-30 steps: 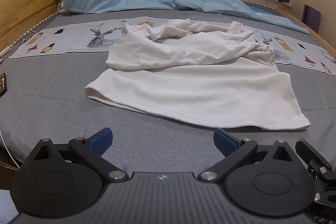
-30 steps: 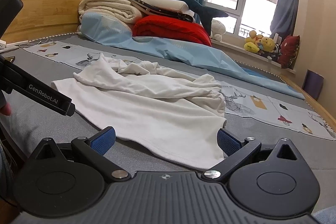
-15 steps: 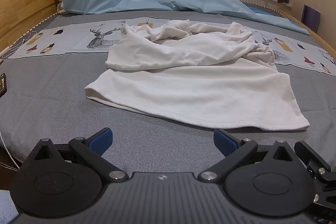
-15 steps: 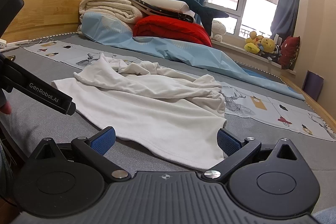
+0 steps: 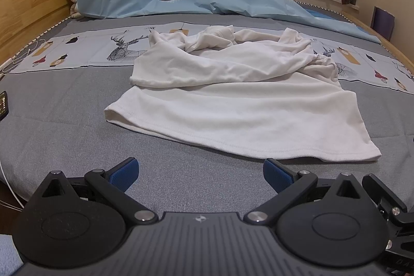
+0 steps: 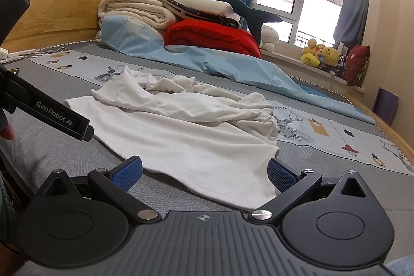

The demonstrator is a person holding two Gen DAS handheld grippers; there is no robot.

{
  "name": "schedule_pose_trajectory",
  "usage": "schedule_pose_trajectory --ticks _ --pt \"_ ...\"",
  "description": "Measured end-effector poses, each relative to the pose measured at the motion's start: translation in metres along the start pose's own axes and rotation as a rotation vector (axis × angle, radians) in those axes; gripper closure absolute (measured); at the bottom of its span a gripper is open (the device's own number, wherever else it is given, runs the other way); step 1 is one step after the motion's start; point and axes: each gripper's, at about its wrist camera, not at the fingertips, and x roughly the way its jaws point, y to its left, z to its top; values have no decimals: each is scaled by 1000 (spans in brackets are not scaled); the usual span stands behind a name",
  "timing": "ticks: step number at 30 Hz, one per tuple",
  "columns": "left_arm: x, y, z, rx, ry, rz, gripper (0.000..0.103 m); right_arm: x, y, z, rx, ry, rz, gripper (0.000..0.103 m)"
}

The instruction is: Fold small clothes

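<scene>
White shirt is lying on the grey bed cover, bottom half flat, top half bunched up in a heap. Left gripper and right gripper both have fingers spread wide, holding nothing, parked just short of the hem. I'd say grab the two hem corners first and pull the thing flat before any fold, otherwise that crumpled top gets trapped inside. Bed's soft so pinch low. Behind it: folded blankets, red duvet, plush toys by the window

white shirt | crumpled, top half bunched | lying on grey bed
</scene>
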Motion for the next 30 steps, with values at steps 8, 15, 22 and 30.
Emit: schedule_pose_trajectory --ticks 8,15,22,30 --pt "0 0 0 2 -2 1 1 0 1 0 -2 1 0 1" --pt "0 0 0 3 -1 1 1 0 1 0 -3 1 -1 1" --pt "0 0 0 2 1 -1 1 0 1 0 -3 1 -1 1" --pt "1 35 26 -110 36 -14 1 2 -4 7 -6 24 18 1"
